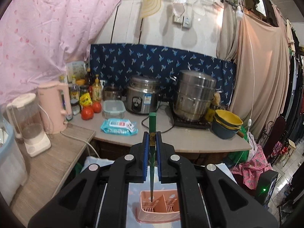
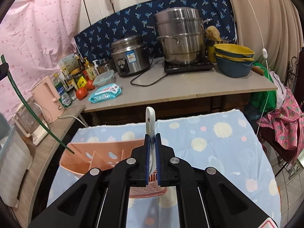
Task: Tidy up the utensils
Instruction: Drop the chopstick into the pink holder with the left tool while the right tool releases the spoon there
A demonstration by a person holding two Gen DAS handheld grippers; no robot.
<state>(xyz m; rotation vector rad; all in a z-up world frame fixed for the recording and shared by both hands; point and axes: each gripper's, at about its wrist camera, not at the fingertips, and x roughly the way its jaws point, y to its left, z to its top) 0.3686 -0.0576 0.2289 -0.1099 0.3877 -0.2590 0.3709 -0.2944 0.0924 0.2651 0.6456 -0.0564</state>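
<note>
Left wrist view shows my left gripper (image 1: 152,142) clamped on the green chopstick (image 1: 152,125), tip over the pink caddy (image 1: 158,213) at 6 o'clock; my right gripper (image 2: 151,144) pinches the white spoon (image 2: 150,119); a tilt could snag the divider.

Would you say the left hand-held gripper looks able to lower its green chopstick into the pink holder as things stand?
Probably yes: the green chopstick hangs tip-down over the pink holder, and that open compartment shows nothing blocking it.
</note>
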